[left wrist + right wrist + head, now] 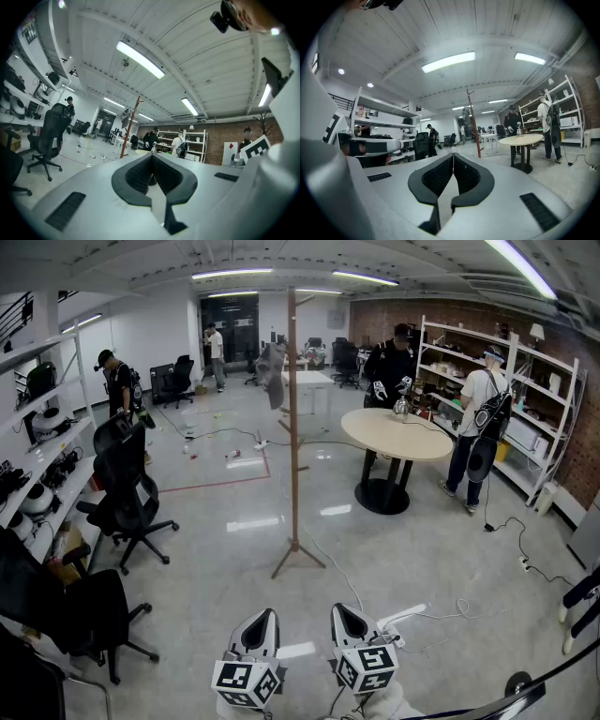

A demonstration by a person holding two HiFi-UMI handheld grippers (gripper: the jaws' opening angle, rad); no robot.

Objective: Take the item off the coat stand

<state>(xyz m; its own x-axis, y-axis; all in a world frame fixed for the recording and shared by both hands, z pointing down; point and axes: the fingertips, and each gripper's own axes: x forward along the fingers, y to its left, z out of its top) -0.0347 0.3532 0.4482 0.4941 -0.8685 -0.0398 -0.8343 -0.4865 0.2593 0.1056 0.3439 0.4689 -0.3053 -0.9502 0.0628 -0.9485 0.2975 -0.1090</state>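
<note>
Glossy grey floor (216,549), brick wall (375,317), round table (412,439), office chairs (127,486), strip lights (230,274).

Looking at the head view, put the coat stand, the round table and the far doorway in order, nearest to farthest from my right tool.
1. Coat stand: straight ahead of the right tool, slightly left.
2. Round table: farther back, to the right.
3. Dark doorway: far end of the room, left of the stand.
</note>
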